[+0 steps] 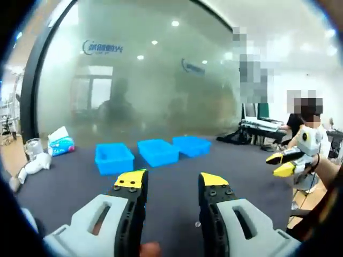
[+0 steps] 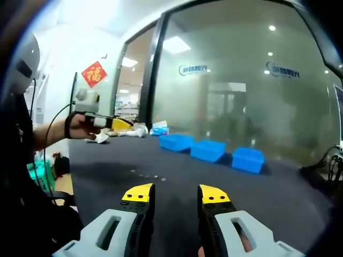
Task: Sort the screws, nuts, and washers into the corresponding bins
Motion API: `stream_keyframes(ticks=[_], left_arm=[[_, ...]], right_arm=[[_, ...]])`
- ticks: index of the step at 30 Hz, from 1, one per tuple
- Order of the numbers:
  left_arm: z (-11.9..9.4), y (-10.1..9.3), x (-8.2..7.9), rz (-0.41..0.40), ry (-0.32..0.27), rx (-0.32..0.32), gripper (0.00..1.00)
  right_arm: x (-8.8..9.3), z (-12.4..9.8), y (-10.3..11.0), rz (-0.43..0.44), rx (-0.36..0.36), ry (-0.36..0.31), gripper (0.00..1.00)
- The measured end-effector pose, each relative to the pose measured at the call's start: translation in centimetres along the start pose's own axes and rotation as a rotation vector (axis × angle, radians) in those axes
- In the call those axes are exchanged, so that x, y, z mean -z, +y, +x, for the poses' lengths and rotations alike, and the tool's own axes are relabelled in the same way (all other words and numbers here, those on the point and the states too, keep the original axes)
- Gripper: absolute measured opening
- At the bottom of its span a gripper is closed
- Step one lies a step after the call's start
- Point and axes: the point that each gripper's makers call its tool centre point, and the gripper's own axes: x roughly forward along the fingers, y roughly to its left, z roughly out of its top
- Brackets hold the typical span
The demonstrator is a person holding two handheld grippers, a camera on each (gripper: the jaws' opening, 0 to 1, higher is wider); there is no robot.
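Three blue bins (image 1: 157, 151) stand in a row on the dark table (image 1: 75, 187), well ahead of my left gripper (image 1: 171, 182). Its yellow-tipped jaws are open with nothing between them. From the right, my right gripper (image 1: 283, 164) reaches in over the table edge, its tips apart. In the right gripper view the same bins (image 2: 208, 150) lie ahead and to the right. Several small metal parts (image 2: 144, 174) are scattered on the table between the bins and my open right gripper (image 2: 176, 194). A hand holds the left gripper (image 2: 115, 123) at the far left.
A tissue pack (image 1: 60, 143), a clear cup (image 1: 33, 147) and white bags (image 1: 35, 165) sit at the table's left end. A frosted glass wall (image 1: 161, 80) runs behind the bins. A person sits at a desk (image 1: 262, 127) far right.
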Motion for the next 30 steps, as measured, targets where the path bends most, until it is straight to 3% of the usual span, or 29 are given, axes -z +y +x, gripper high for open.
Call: stream_keyframes(ticks=[7,10,17,22,27,30], left_arm=[[-2.5,-0.1,1.9,-0.055,0.002,-0.02,0.36],[-3.6,-0.1,2.5,0.015,0.007,-0.052,0.35],[-5.4,-1.2,3.2,-0.005,-0.002,-0.034,0.36],[-5.9,-1.7,3.7,-0.011,0.007,0.004,0.36],[-5.9,-3.3,4.1,0.011,0.044,0.121,0.37],[-5.7,-3.4,4.3,0.023,0.051,0.131,0.38]], right_arm=[[-0.5,0.0,-0.1,-0.005,0.004,-0.011,0.28],[-0.5,0.0,0.1,-0.008,0.002,-0.01,0.28],[-0.6,0.2,0.3,-0.014,-0.002,-0.012,0.28],[-0.5,0.2,0.5,-0.015,-0.009,-0.009,0.28],[-0.2,0.2,0.8,-0.019,-0.024,0.003,0.29],[-0.2,0.2,0.8,-0.023,-0.025,0.002,0.29]])
